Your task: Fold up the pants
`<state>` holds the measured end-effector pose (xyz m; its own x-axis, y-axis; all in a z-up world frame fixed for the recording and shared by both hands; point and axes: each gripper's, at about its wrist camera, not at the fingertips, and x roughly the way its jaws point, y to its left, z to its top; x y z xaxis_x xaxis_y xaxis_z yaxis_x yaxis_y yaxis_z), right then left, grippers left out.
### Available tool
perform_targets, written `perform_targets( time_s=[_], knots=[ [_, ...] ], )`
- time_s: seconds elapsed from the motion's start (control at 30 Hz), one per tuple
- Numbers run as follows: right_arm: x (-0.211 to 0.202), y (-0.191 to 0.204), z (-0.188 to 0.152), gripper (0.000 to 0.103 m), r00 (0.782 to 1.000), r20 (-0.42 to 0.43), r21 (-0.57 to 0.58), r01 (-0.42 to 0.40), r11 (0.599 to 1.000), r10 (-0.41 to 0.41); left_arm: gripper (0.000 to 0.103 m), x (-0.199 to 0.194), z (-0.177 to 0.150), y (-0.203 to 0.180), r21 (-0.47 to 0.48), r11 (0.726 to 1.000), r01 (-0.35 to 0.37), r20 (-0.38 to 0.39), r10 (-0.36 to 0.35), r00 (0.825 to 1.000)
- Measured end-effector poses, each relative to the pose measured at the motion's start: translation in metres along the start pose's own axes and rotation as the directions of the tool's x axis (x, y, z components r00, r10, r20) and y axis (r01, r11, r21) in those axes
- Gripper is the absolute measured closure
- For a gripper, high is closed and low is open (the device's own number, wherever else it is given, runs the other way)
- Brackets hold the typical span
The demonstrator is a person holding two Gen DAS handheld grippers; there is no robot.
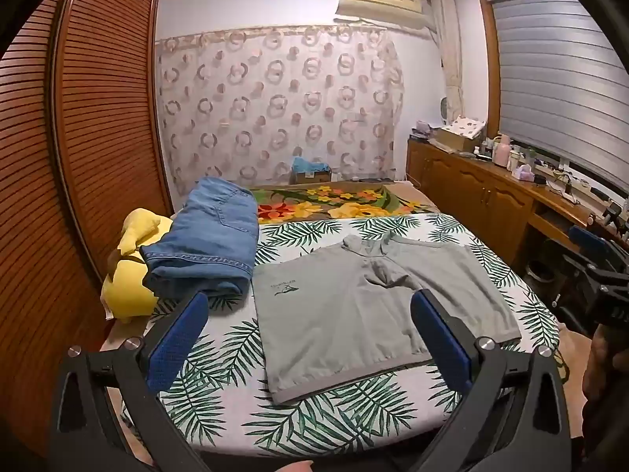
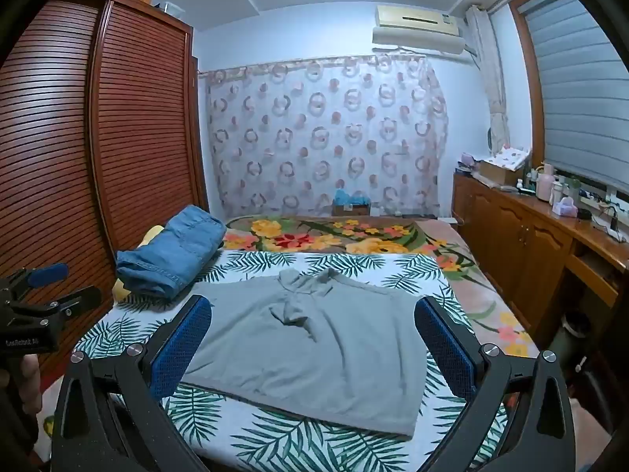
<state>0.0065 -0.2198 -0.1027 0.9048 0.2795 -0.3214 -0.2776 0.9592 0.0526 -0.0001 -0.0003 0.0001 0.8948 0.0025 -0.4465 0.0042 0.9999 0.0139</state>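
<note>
Grey pants (image 1: pixel 365 306) lie flat on our leaf-print bed sheet (image 1: pixel 220 354), folded denim (image 1: pixel 212 244) just beside; left gripper (image 1: pixel 310 338) and right gripper (image 2: pixel 314 342) hover above, jaws apart, holding nothing

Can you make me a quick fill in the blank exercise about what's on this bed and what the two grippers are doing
1. The grey shorts lie spread flat on the ____-patterned sheet.
2. Beside the shorts, the folded jeans are ____ in colour.
3. The left gripper and the right gripper both have their jaws ____, with nothing held.
4. A ____ soft item lies partly under the jeans.

Missing words: leaf; blue; open; yellow
</note>
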Motion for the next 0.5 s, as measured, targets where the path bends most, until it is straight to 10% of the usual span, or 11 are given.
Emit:
perform_targets(
  time_s=[0.5],
  knots=[
    [0.0012, 0.0018, 0.0058, 0.000, 1.000, 0.007, 0.005, -0.005, 1.000, 0.005, 0.000, 0.0006, 0.0003, 0.0001, -0.007, 1.000, 0.004, -0.001, -0.004, 1.000]
  ],
)
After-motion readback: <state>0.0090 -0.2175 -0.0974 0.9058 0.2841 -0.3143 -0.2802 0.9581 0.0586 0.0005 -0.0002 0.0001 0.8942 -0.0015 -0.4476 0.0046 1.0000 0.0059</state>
